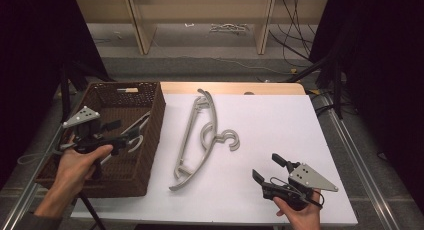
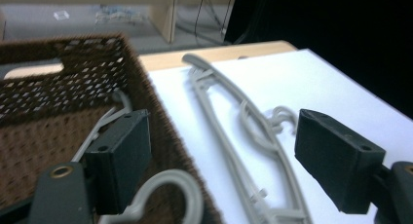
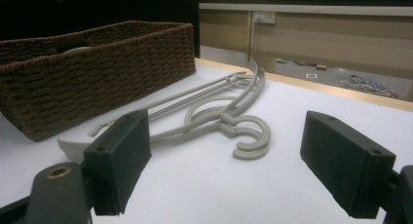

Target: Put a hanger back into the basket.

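A brown wicker basket point(image 1: 150, 135) sits at the desk's point(image 1: 280, 130) left edge, one grey hanger point(image 1: 131, 137) lying inside it. More grey hangers point(image 1: 200, 140) lie stacked just beside its right wall, with bare white surface beyond them. The left hand-held gripper point(image 1: 116, 131) hovers over the basket, jaws wide, gripping nothing. The right hand-held gripper point(image 1: 268, 169) waits near the front edge, jaws wide and empty.
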A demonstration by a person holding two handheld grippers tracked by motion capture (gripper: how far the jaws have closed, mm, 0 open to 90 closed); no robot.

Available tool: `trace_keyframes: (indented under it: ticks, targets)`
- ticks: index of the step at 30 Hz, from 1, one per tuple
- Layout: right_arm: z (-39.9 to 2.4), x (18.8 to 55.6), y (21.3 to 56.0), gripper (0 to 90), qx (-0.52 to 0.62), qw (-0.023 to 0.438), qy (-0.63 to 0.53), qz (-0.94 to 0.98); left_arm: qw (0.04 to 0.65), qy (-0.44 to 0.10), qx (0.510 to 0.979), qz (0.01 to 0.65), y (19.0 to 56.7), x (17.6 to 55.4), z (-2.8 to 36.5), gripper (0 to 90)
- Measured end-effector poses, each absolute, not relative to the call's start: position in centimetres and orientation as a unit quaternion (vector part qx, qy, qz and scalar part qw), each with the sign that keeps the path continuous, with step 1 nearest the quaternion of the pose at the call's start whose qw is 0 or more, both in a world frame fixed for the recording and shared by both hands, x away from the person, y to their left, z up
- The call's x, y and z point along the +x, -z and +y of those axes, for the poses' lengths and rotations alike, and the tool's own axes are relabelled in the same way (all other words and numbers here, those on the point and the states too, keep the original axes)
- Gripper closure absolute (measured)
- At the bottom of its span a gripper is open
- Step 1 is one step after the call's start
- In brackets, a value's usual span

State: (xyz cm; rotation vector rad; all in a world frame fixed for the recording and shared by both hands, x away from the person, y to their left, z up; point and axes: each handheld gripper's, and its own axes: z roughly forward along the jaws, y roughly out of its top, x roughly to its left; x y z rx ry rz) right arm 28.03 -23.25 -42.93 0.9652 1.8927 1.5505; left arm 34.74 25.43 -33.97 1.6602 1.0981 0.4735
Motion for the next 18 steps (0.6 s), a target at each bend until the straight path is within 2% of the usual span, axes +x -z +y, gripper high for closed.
trace_keyframes:
  ticks: [8,18]
  targets:
    - [-23.3,28.0,42.9,19.5,0.351,0.254,-0.566,0.702,0.523,-0.222,0.706,0.423,34.4,33.4,22.5,20.2]
    - [-23.3,28.1,42.9,19.2,0.344,0.265,-0.566,0.701,0.532,-0.199,0.723,0.392,36.2,33.3,19.3,19.2]
